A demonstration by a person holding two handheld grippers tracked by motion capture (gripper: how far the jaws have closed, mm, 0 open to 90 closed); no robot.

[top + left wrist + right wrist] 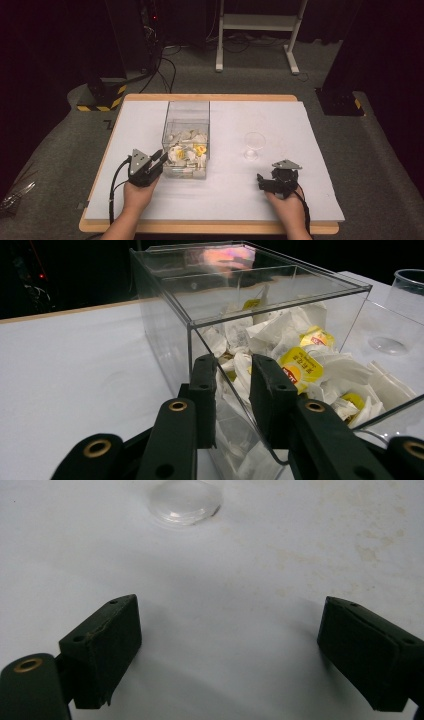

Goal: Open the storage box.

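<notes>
Table [300, 200] carries a white sheet, and a clear plastic box [186, 140] sits left of centre on it, part-filled with tea bags [187, 152], some with yellow tags. Left gripper [161, 159] is at the box's near left corner. From the high view the contact is hard to read; the left gripper view settles it: the two black jaws straddle the clear front wall of the box [280, 325] at its corner, one jaw outside and one inside among the tea bags [300, 365], clamped on the wall. That view also picks out yellow tags on the bags, too small to read from above.

Stemmed glass [254, 145] stands right of the box, well apart from it, empty. Right gripper [260, 181] rests low on the sheet, near the glass but short of it. The right gripper view shows its jaws spread wide over bare white surface with nothing between them, and the round foot of the glass [185, 501] at the top edge, clear of both jaws. The glass bowl [410, 290] appears past the box at the right edge of the left gripper view.
</notes>
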